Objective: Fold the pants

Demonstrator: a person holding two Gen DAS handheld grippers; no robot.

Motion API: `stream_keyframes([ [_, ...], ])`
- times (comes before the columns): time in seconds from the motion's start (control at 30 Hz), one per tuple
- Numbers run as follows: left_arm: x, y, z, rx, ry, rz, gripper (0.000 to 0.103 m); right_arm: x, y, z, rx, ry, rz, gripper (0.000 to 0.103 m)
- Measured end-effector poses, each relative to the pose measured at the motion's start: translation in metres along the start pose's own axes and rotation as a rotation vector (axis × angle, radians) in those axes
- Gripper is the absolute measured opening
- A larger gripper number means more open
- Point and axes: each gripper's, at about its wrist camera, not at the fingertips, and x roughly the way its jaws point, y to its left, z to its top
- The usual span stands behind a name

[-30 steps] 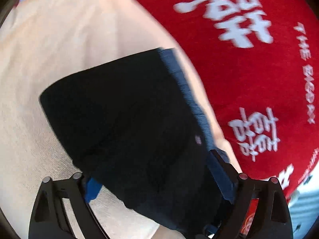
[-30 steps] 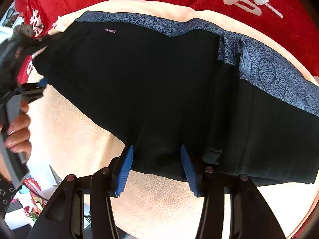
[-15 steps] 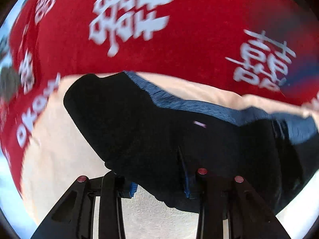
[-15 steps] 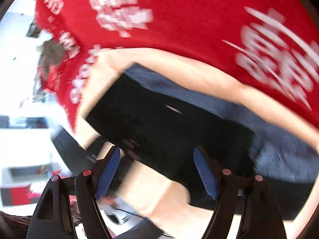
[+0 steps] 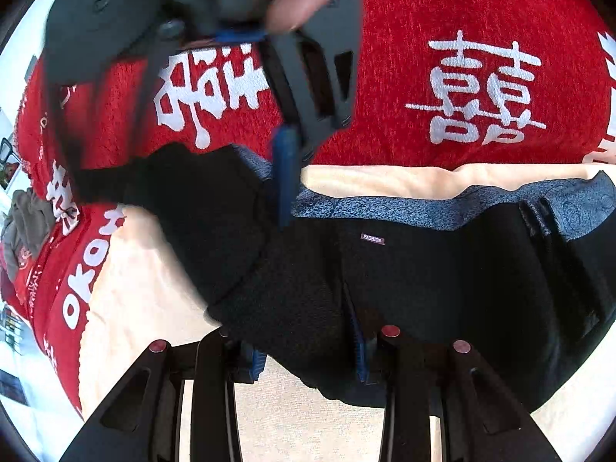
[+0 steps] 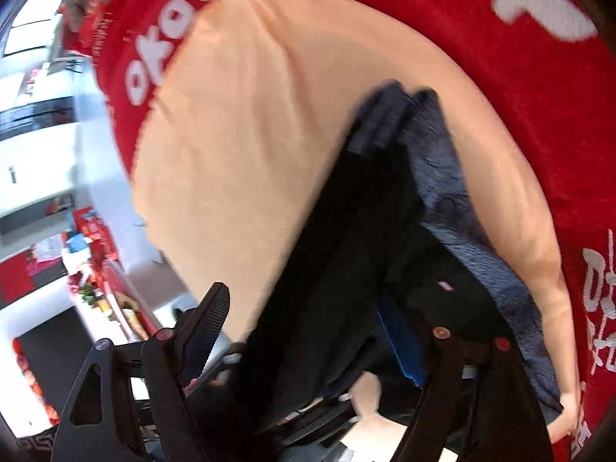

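I count one pair of black pants, one cream towel beneath it, one red blanket with white characters under both, and two grippers. The pants carry one blue-grey patterned waistband along the far edge and one small label reading FASHION.

Left gripper: fingers parted, with the near hem of the pants lying between the two blue pads. I cannot tell whether the pads press the cloth — fabric hides the inner faces.

Right gripper: in its own view the fingers stand wide apart, a bunched fold of pants lying in the gap and against the blue pad of one finger. The opposite finger is clear of the cloth. In the left wrist view this gripper hangs above the far-left corner of the pants, blurred, with the person's fingers at its handle.

Changes against half a second ago:
- Left view: the right gripper has entered the top of the picture; the left part of the pants now lies doubled over the rest.
- Right view: the camera has swung, so the pants run diagonally and sit closer to the fingers; more towel shows on the left.
- The pants remain on the towel.
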Motion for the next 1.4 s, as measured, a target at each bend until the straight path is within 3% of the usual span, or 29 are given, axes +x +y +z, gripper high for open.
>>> stream_keyframes([
  [0.07, -0.004, -0.001, 0.002, 0.000, -0.005, -0.012, 0.036, -0.013, -0.015, -0.015, 0.034, -0.074, 0.041, 0.021],
  [0.17, -0.030, -0.016, 0.014, 0.055, -0.062, -0.037, 0.036, -0.040, -0.038, -0.052, 0.071, -0.193, 0.124, 0.020],
  [0.4, -0.094, -0.059, 0.045, 0.092, -0.125, -0.189, 0.036, -0.100, -0.100, -0.165, 0.188, -0.466, 0.319, 0.020],
  [0.63, -0.134, -0.163, 0.065, 0.244, -0.154, -0.282, 0.036, -0.126, -0.182, -0.295, 0.312, -0.676, 0.420, 0.020],
  [0.87, -0.141, -0.277, 0.054, 0.419, -0.130, -0.324, 0.036, -0.099, -0.278, -0.397, 0.472, -0.760, 0.454, 0.020],
  [0.97, -0.123, -0.318, 0.042, 0.487, -0.089, -0.332, 0.036, -0.068, -0.318, -0.417, 0.535, -0.751, 0.462, 0.020],
  [1.1, -0.089, -0.354, 0.021, 0.541, -0.006, -0.315, 0.036, -0.025, -0.358, -0.419, 0.577, -0.711, 0.445, 0.021],
  [1.23, -0.084, -0.354, 0.010, 0.565, -0.019, -0.292, 0.046, 0.008, -0.373, -0.424, 0.614, -0.726, 0.499, 0.025],
  [1.3, -0.087, -0.348, 0.008, 0.566, -0.004, -0.324, 0.049, 0.013, -0.373, -0.422, 0.631, -0.743, 0.511, 0.028],
  [1.37, -0.093, -0.336, 0.008, 0.558, 0.013, -0.352, 0.065, 0.010, -0.365, -0.427, 0.634, -0.749, 0.479, 0.028],
  [1.4, -0.097, -0.329, 0.009, 0.548, 0.015, -0.364, 0.065, 0.007, -0.362, -0.430, 0.630, -0.749, 0.458, 0.028],
])
